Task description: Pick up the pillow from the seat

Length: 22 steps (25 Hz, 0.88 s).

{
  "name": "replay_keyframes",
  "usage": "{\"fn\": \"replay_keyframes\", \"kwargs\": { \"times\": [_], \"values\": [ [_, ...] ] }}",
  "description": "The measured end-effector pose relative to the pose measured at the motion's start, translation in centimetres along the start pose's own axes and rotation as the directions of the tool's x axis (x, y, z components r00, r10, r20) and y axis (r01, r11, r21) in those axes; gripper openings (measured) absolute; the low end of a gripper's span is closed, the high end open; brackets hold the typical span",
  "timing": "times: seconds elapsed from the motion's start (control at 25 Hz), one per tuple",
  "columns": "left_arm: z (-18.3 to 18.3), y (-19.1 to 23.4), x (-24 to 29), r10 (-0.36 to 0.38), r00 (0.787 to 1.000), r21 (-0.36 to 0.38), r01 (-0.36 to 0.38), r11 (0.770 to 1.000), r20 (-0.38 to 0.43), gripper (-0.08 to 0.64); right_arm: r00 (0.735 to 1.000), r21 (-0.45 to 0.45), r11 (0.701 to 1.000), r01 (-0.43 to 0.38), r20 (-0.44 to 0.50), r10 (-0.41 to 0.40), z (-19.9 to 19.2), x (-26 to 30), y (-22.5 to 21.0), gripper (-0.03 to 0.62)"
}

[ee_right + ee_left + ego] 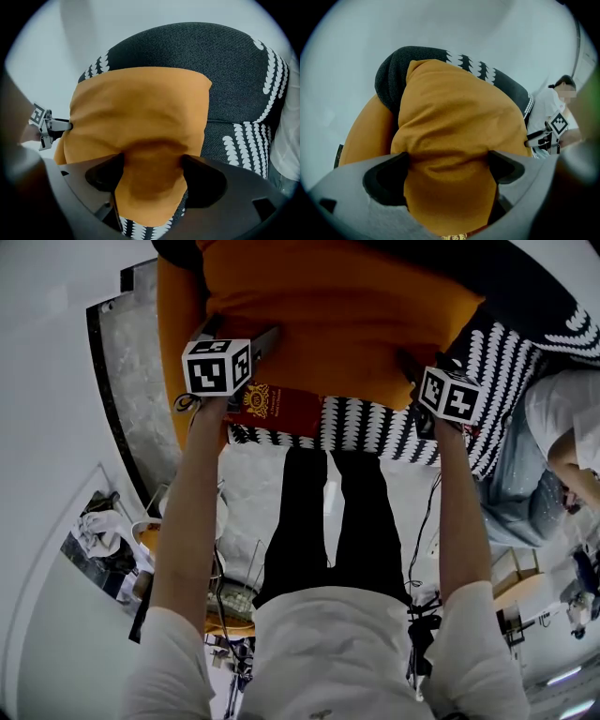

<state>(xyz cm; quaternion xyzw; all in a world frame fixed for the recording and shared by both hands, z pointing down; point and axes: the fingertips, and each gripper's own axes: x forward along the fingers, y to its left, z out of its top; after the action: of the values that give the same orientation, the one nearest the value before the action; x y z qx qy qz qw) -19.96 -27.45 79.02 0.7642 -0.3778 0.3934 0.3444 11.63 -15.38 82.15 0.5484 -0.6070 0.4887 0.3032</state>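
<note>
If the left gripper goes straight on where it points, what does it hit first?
The orange pillow: it sits between the left gripper's open jaws and fills the gap. The dark chair back lies behind it, likely met only once the pillow gives.

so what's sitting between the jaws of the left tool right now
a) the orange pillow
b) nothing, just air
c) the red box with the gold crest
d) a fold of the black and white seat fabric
a: in the left gripper view the orange pillow fills the whole gap between the jaws of the left tool, reaching both of them.
</note>
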Motion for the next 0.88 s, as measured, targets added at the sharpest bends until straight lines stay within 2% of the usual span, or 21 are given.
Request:
{"fn": "replay_keyframes", "kwargs": {
  "times": [0.12, 0.4, 0.76, 0.88],
  "values": [
    [-0.1, 0.2, 0.6, 0.002, 1.000, 0.002, -0.002, 1.000, 0.003, 0.547, 1.000, -0.010, 1.000, -0.007, -0.005, 0.007, 0.2, 0.6, -0.1, 0.357],
    [0.0, -0.1, 0.4, -0.033, 0.999, -0.017, 0.033, 0.999, -0.013, 0.471, 0.999, -0.035, 0.999, -0.017, -0.031, 0.016, 0.3, 0.6, 0.2, 0.348],
    [-0.1, -0.8, -0.3, -0.029, 0.999, 0.007, 0.029, 1.000, -0.043, 0.294, 0.999, -0.100, 0.995, 0.003, -0.048, -0.008, 0.8, -0.5, 1.1, 0.133],
    [-0.4, -0.8, -1.0, -0.015, 0.999, 0.030, 0.017, 0.999, -0.043, 0.222, 0.999, -0.105, 0.995, 0.001, -0.038, -0.005, 0.5, -1.0, 1.5, 0.096]
  ]
}}
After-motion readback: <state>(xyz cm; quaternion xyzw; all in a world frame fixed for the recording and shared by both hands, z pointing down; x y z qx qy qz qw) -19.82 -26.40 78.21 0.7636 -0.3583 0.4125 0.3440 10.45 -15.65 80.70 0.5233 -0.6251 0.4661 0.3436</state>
